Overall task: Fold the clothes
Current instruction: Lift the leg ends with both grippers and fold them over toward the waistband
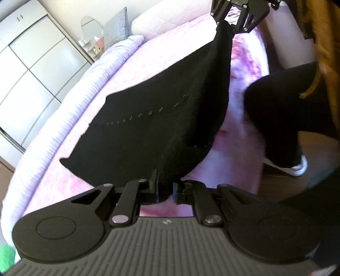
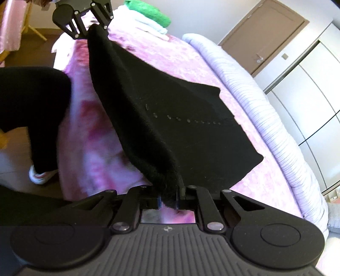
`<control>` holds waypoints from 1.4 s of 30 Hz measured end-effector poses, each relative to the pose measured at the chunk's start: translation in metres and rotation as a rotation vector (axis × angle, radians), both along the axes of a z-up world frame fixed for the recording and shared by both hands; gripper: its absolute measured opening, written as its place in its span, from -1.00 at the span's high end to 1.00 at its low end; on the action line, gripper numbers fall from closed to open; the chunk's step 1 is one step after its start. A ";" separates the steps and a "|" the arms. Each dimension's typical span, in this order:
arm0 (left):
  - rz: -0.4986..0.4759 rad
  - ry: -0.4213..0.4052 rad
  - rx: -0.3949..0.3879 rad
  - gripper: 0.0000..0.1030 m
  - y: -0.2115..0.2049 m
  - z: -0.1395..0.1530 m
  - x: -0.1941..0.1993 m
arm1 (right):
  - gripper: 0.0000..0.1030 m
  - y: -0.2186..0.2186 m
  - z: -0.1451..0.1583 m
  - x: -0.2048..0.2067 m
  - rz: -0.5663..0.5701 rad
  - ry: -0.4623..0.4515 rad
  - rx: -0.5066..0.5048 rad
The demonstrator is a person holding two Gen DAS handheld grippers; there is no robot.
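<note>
Both grippers are pinching the near edge of a black knit garment (image 1: 153, 118), one corner each. The left gripper (image 1: 165, 191) has its jaws pressed together on a bunch of the fabric, and the right gripper (image 2: 169, 196) does the same at the other corner (each shows up small at the top of the other's view). The edge between them is lifted off the bed (image 1: 70, 186) and stretched fairly taut, while the far part of the garment, ahead of both grippers, lies flat on the pink bedspread. A row of small buttons or studs (image 2: 187, 120) runs across the flat part.

Step in hand, as I read it: start of a fold, w/ the near edge raised and ready to go over. Next move prob. calls for carrying both corners forward together, at equal height, and laying the edge onto the far half so the sides line up, then letting go. Uneven travel would skew the fold.

A stack of folded items with a green towel (image 2: 148, 11) on top sits well beyond the left gripper, and the person's leg (image 2: 29, 95) is beside the bed.
</note>
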State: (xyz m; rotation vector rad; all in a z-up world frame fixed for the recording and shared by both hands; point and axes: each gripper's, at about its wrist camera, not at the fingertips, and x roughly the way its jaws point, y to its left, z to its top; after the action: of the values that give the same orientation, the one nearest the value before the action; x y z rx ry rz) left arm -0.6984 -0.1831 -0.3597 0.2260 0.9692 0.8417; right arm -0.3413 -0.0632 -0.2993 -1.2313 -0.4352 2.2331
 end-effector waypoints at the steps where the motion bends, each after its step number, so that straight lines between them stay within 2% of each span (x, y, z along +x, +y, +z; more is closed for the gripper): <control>1: 0.011 -0.008 -0.009 0.85 -0.012 0.001 0.002 | 0.79 -0.012 -0.001 0.002 -0.004 0.001 -0.017; 5: 0.054 -0.051 -0.042 0.85 -0.046 0.011 0.003 | 0.79 -0.053 -0.004 0.009 -0.020 0.008 -0.082; 8: 0.063 -0.072 -0.048 0.84 -0.050 0.019 -0.001 | 0.79 -0.069 0.002 0.012 -0.019 0.013 -0.114; 10: 0.057 -0.090 -0.051 0.84 -0.036 0.033 -0.005 | 0.79 -0.063 0.012 0.012 -0.019 0.026 -0.118; 15: 0.064 -0.142 -0.049 0.84 0.026 0.074 -0.020 | 0.81 -0.025 0.053 0.011 -0.020 0.105 -0.106; 20: 0.137 -0.197 -0.063 0.84 0.120 0.093 -0.034 | 0.81 0.060 0.082 0.006 -0.051 0.183 -0.098; 24: 0.264 -0.293 -0.170 0.80 0.208 0.072 -0.049 | 0.81 0.149 0.072 -0.007 -0.115 0.212 -0.151; 26: 0.383 -0.383 -0.305 0.72 0.255 0.046 -0.063 | 0.76 0.196 0.051 -0.015 -0.183 0.207 -0.202; 27: 0.437 -0.419 -0.342 0.71 0.269 0.033 -0.070 | 0.71 0.219 0.040 -0.019 -0.217 0.204 -0.228; 29: 0.528 -0.489 -0.430 0.68 0.290 0.009 -0.085 | 0.29 0.259 0.013 -0.024 -0.336 0.194 -0.309; 31: 0.577 -0.601 -0.467 0.63 0.290 0.000 -0.102 | 0.29 0.287 -0.015 -0.019 -0.475 0.201 -0.392; 32: 0.586 -0.666 -0.485 0.51 0.288 -0.002 -0.111 | 0.29 0.293 -0.023 -0.012 -0.514 0.237 -0.435; 34: 0.607 -0.780 -0.511 0.39 0.283 -0.001 -0.124 | 0.23 0.303 -0.034 0.004 -0.579 0.323 -0.519; 36: 0.607 -0.883 -0.538 0.37 0.281 0.002 -0.128 | 0.19 0.305 -0.032 0.024 -0.603 0.453 -0.592; 39: 0.598 -0.921 -0.572 0.22 0.285 -0.001 -0.125 | 0.19 0.310 -0.024 0.039 -0.604 0.612 -0.690; 42: 0.615 -0.889 -0.595 0.20 0.295 -0.009 -0.115 | 0.15 0.316 -0.025 0.040 -0.594 0.677 -0.792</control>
State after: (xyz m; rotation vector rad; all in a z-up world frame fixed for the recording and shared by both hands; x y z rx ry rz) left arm -0.8134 0.1123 -0.3688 -0.9371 0.3842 1.0189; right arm -0.3016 0.2533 -0.3239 -0.6790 1.0184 2.1219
